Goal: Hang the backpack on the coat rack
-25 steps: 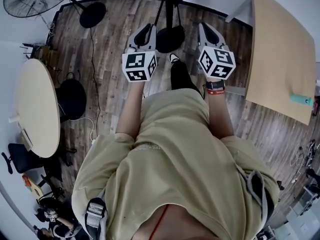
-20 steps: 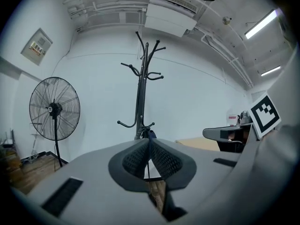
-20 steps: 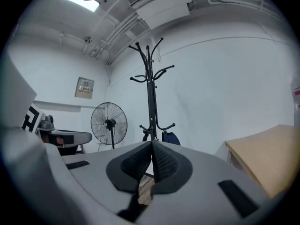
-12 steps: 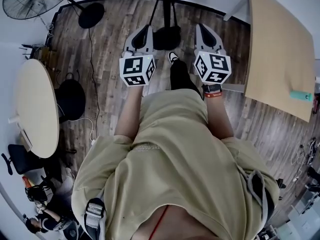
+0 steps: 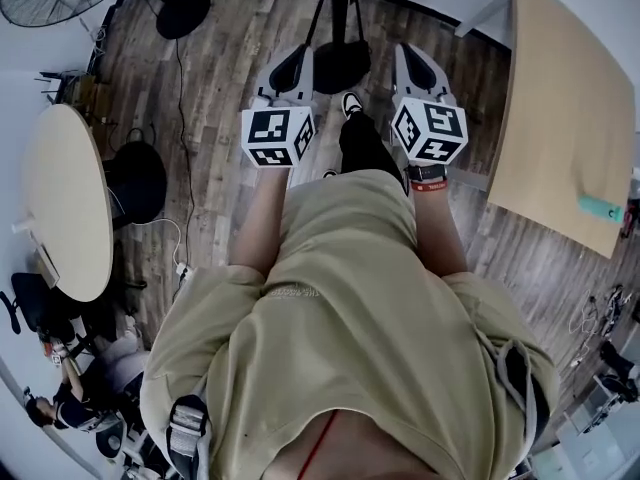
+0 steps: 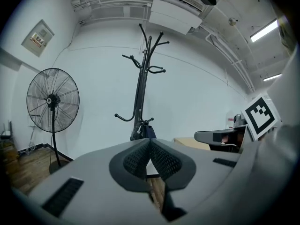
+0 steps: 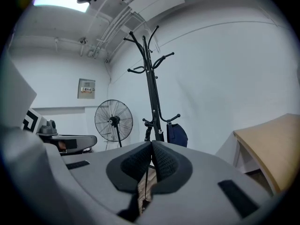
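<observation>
The left gripper (image 6: 150,140) and the right gripper (image 7: 152,143) are both clenched on nothing, pads pressed together, and are held side by side, while farther off the dark blue backpack (image 7: 177,134) is hung low on the black coat rack (image 7: 151,93), right of the standing fan (image 7: 113,121).

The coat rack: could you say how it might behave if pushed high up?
The coat rack looks tall and thin on a small base, so it would probably rock or tip. The dark blue bag hung low may steady it.
</observation>
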A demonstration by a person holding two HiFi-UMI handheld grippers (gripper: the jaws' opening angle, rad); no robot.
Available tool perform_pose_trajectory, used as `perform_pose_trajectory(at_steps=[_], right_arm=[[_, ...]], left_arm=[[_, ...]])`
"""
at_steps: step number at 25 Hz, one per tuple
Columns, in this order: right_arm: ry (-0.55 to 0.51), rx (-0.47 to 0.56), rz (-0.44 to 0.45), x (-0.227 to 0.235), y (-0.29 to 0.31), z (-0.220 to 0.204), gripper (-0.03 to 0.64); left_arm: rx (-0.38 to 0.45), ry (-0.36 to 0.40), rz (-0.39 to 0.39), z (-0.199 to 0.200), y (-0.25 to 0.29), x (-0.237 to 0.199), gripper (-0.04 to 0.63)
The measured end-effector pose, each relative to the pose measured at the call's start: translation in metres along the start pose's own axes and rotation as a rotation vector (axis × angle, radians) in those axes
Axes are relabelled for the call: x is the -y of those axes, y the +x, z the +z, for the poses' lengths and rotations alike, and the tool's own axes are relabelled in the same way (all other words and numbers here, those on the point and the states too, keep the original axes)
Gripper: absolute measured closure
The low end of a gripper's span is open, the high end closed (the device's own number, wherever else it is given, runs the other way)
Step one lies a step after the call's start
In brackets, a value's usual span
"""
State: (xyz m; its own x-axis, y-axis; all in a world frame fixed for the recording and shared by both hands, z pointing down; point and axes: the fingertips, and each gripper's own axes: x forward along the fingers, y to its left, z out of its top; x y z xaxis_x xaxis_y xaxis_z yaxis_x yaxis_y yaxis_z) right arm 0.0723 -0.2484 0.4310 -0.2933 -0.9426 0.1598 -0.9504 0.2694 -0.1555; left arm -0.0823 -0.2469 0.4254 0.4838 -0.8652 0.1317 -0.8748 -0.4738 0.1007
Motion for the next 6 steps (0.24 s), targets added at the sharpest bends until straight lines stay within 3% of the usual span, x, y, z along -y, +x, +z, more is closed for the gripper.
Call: perform_pose_trajectory(at_steps=[6], right_arm=[[-0.005,-0.03,0.046,0.0,0.061,0.0,0.601]], left_arm=[[-0.021,-0.01,0.024,0.001,0.042,-0.029,0.572]])
